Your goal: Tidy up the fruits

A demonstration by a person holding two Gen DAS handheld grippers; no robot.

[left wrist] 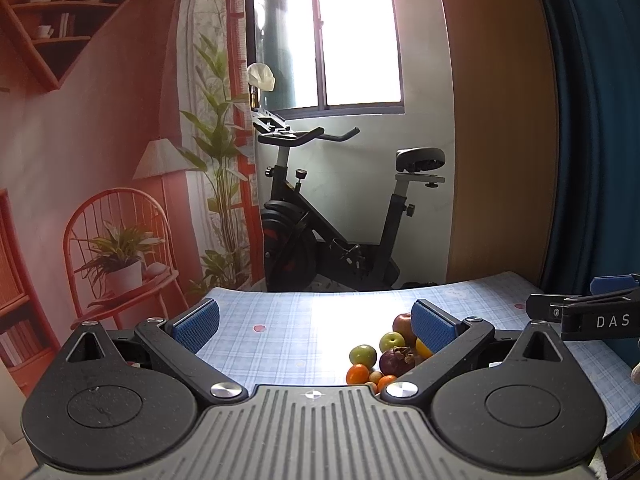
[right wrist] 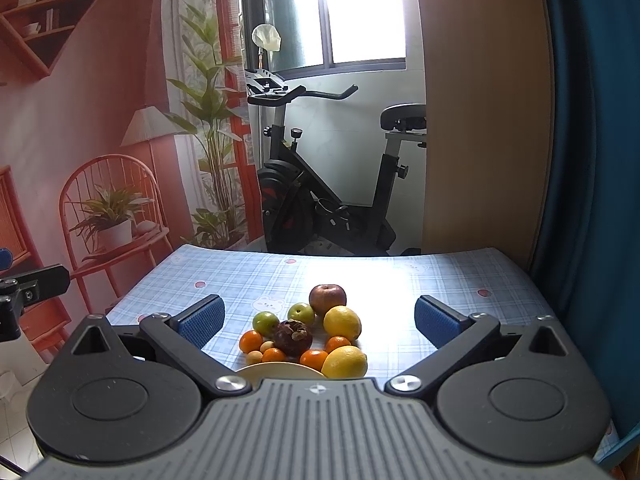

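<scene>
Both the left gripper [left wrist: 316, 324] and the right gripper [right wrist: 320, 318] hover wide apart, holding nothing. A cluster of loose fruits lies on the blue checked tablecloth [right wrist: 440, 280]: a red apple [right wrist: 327, 298] farthest, a dark purple mangosteen [right wrist: 293, 337] central, a yellow lemon [right wrist: 344, 362] nearest right.

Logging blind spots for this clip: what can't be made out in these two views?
- Plate: right wrist view shows only its far rim; the right tool body covers the rest, so its contents are unknown.
- Lemon: left wrist view, mostly hidden behind the left tool finger.
- Two small pale fruits: too small to identify.
- Table near edge: hidden in both views.
</scene>
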